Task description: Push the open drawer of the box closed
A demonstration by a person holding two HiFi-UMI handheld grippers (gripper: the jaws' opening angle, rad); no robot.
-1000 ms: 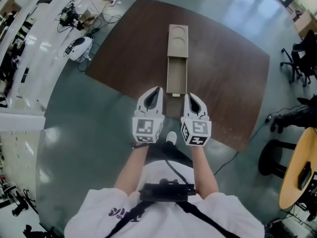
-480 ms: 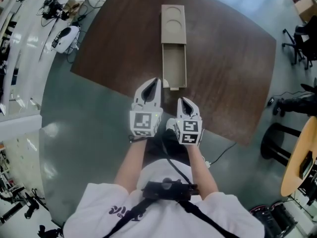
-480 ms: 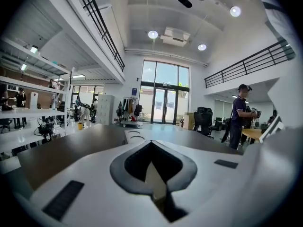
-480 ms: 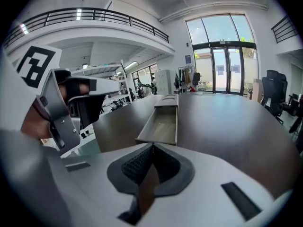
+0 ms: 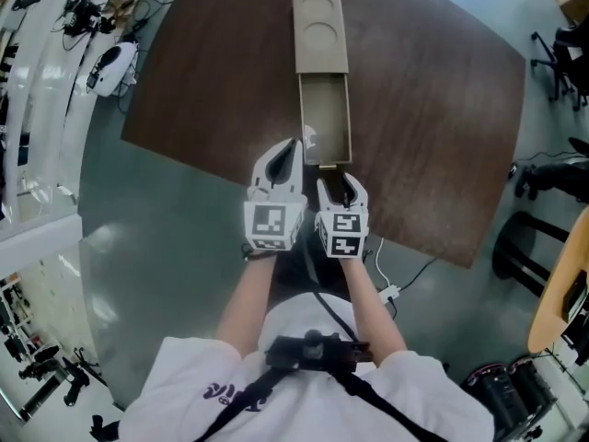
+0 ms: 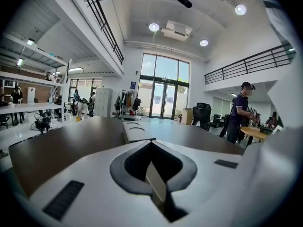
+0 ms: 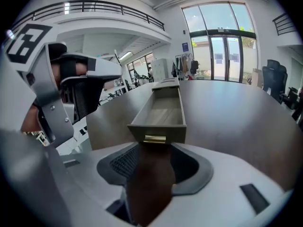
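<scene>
A long tan box (image 5: 320, 30) lies on the dark brown table (image 5: 433, 109), its drawer (image 5: 325, 118) pulled out toward me. My right gripper (image 5: 334, 185) sits right at the drawer's front, just before the brass handle (image 7: 155, 139). Its jaws are opening, and only table shows in the gap. In the right gripper view the empty drawer (image 7: 163, 112) runs straight ahead from the right gripper (image 7: 152, 148). My left gripper (image 5: 291, 147) is shut, its tip beside the drawer's near left corner. The left gripper view has the box (image 6: 137, 131) past the left gripper (image 6: 150, 143).
The table's near edge runs under both grippers. A white device (image 5: 112, 63) and cables lie on the floor at left. Office chairs (image 5: 561, 26) and a round wooden table (image 5: 563, 293) stand at right. A person (image 6: 239, 110) stands far off.
The right gripper has moved forward and left to the drawer's front, and its jaws have parted. The left gripper stays by the drawer's left corner.
</scene>
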